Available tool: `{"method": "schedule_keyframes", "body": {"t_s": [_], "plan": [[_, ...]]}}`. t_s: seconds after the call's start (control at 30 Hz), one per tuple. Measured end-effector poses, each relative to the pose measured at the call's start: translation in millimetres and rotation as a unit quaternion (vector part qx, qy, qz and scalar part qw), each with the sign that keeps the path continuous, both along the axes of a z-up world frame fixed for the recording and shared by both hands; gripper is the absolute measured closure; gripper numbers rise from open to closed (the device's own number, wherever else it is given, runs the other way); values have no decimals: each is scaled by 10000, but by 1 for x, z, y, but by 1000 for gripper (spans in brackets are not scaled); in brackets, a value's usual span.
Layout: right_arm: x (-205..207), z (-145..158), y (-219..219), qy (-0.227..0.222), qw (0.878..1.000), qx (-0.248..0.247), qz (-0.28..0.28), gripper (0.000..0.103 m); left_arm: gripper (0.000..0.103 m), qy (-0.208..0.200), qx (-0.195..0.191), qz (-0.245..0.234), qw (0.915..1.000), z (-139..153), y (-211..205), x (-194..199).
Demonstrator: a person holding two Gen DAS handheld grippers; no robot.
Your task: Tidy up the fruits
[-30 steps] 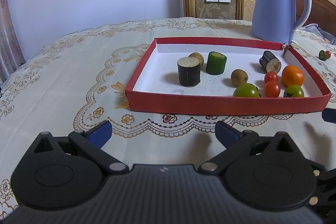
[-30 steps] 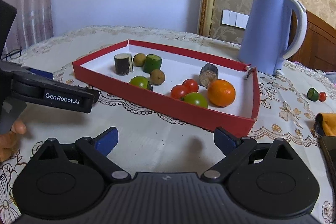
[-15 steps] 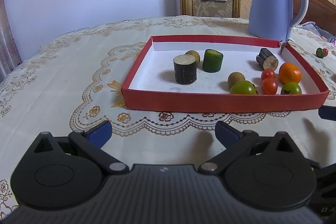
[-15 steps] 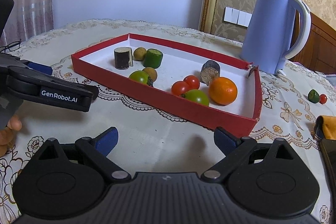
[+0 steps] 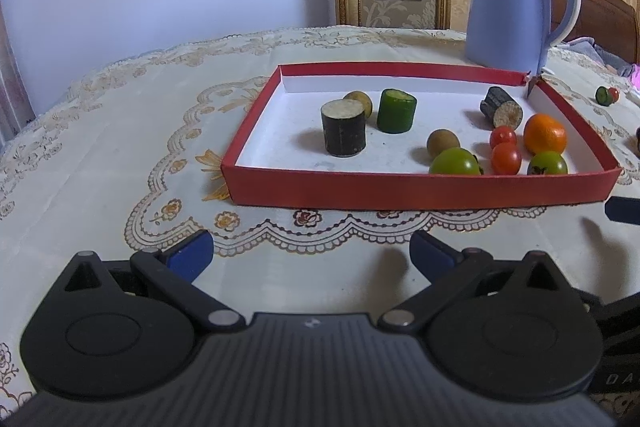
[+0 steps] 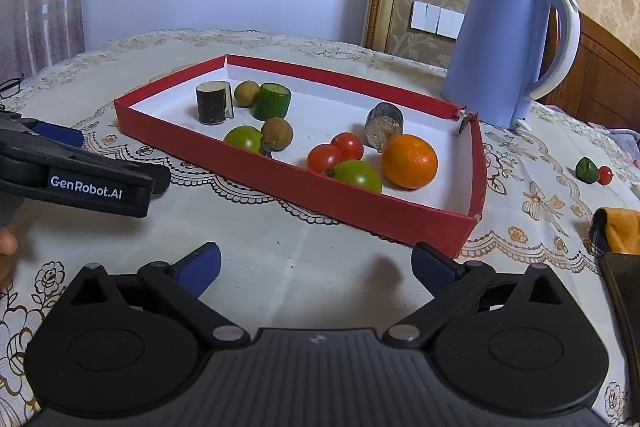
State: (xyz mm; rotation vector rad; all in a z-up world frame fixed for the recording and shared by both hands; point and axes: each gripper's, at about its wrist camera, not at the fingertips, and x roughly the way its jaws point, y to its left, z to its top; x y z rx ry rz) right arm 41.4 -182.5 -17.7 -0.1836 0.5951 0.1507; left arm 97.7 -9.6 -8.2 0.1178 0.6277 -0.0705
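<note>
Both grippers spread wide, holding nothing, low over the table

The left gripper [image 5: 310,253] points forward with its blue-tipped fingers [image 5: 190,255] set far apart and level, black linkage arms angled back to the round pivots; nothing lies between them; seen from the right wrist view it enters from the left edge as a black body [image 6: 76,173] with a blue tip ahead, and part of the person's hand [image 6: 7,247] shows at that edge under it; the right gripper [image 6: 316,265] sits alongside, its blue fingers [image 6: 434,263] equally far apart and bare.
</note>
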Motion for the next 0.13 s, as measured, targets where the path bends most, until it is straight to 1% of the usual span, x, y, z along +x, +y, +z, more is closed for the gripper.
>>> {"method": "schedule_keyframes", "body": {"t_s": [0.13], "plan": [[3, -1, -4, 80, 9999, 100, 1, 0, 0, -19, 60, -32, 10000, 0, -2, -2]]}}
